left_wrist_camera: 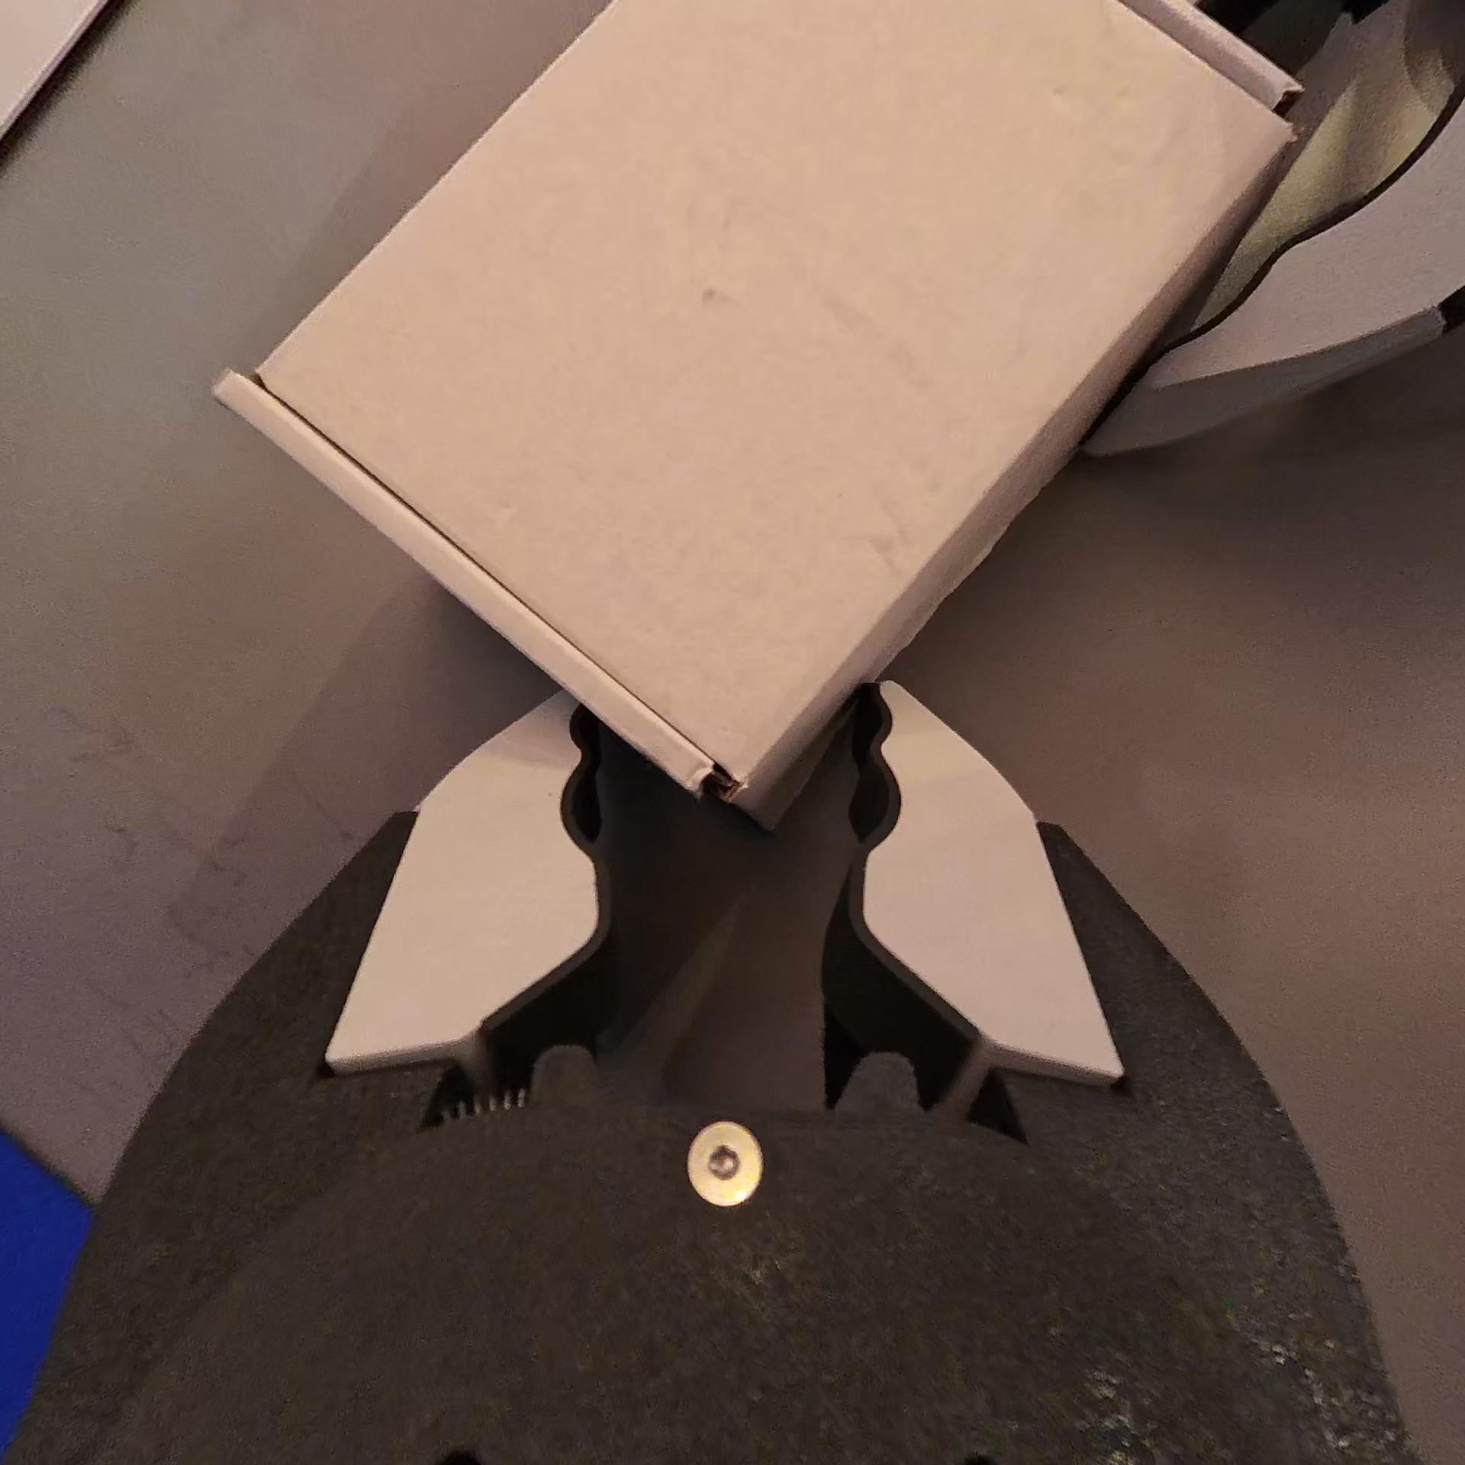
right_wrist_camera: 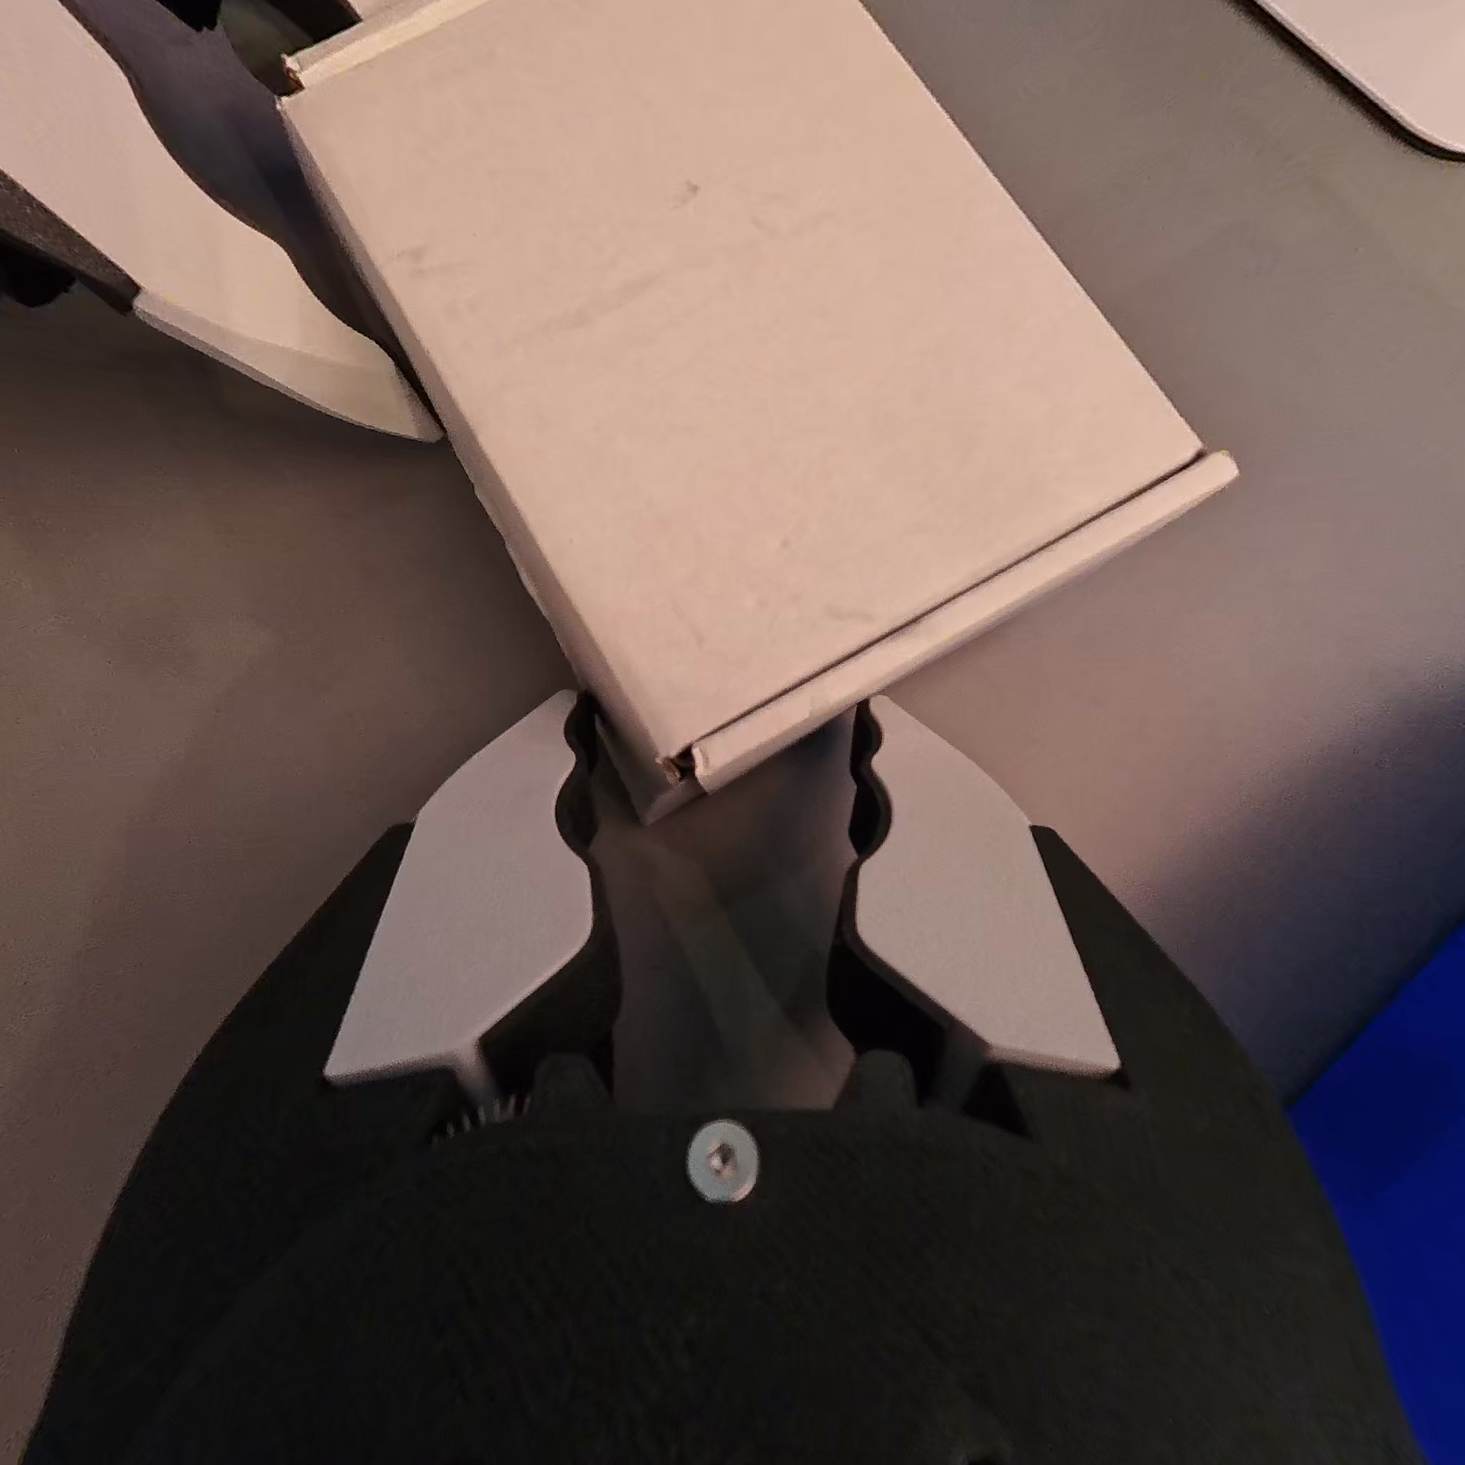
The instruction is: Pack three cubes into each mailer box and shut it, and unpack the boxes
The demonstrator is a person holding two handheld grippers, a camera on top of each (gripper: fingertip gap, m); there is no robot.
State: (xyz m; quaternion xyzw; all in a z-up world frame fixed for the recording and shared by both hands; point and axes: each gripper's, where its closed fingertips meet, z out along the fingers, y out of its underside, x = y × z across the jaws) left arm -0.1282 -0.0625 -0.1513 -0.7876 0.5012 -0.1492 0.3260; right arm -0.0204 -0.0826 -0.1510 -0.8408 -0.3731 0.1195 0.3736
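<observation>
A shut white mailer box (left_wrist_camera: 753, 380) lies slantwise over the grey table and also shows in the right wrist view (right_wrist_camera: 729, 380). My left gripper (left_wrist_camera: 725, 705) has one near corner of the box wedged between its fingers, which touch the front flap edge and the side wall. My right gripper (right_wrist_camera: 721, 705) holds the opposite corner the same way. Each gripper shows at the far end of the box in the other's view: the right gripper (left_wrist_camera: 1268, 301) and the left gripper (right_wrist_camera: 206, 262). No cubes are in view.
The grey table (left_wrist_camera: 158, 634) surrounds the box. A blue patch (left_wrist_camera: 32, 1213) is at my lower left and shows in the right wrist view (right_wrist_camera: 1395, 1070) at lower right. A white flat object (right_wrist_camera: 1379, 63) lies at the far edge.
</observation>
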